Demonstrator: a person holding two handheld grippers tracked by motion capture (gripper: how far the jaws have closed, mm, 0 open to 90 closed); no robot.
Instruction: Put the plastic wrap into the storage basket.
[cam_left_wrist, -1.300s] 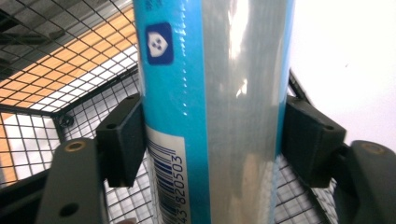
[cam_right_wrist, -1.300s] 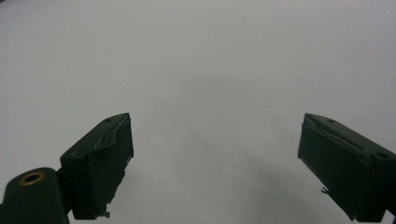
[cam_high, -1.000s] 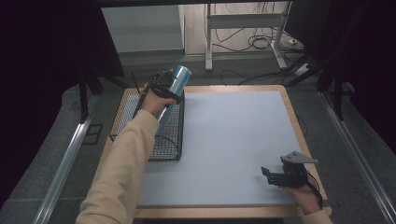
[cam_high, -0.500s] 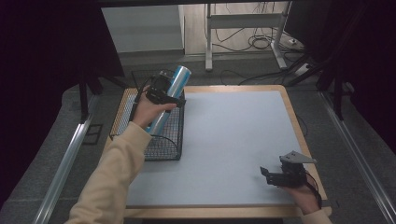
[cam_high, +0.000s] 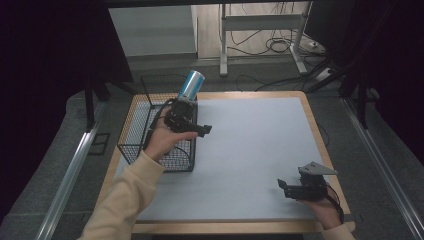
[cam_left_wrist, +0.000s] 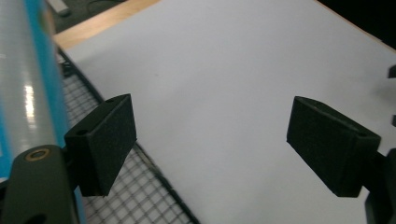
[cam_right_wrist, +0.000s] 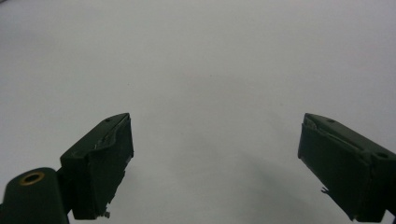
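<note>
A shiny blue and silver cylinder (cam_high: 190, 85) leans upright in the black wire basket (cam_high: 131, 131) at the table's left; it runs along the left edge of the left gripper view (cam_left_wrist: 23, 93). My left gripper (cam_high: 202, 129) hovers over the basket's right side, just in front of the cylinder, jaws pointing right over the white mat (cam_high: 250, 150). Its jaws (cam_left_wrist: 210, 140) have just been closing a little but stand wide, nothing between them. My right gripper (cam_high: 285, 189) rests near the front right corner, open (cam_right_wrist: 215, 158) over bare mat.
The basket's mesh (cam_left_wrist: 126, 196) lies directly under the left jaw. The wooden table edge (cam_high: 311, 120) frames the mat. Beyond the table stand metal desk legs and cables on the floor (cam_high: 280, 45); rails run along both sides.
My left hand has pulled back from the basket's far end toward the person and to the right, away from the cylinder, which stays leaning in the basket. The right hand has kept still.
</note>
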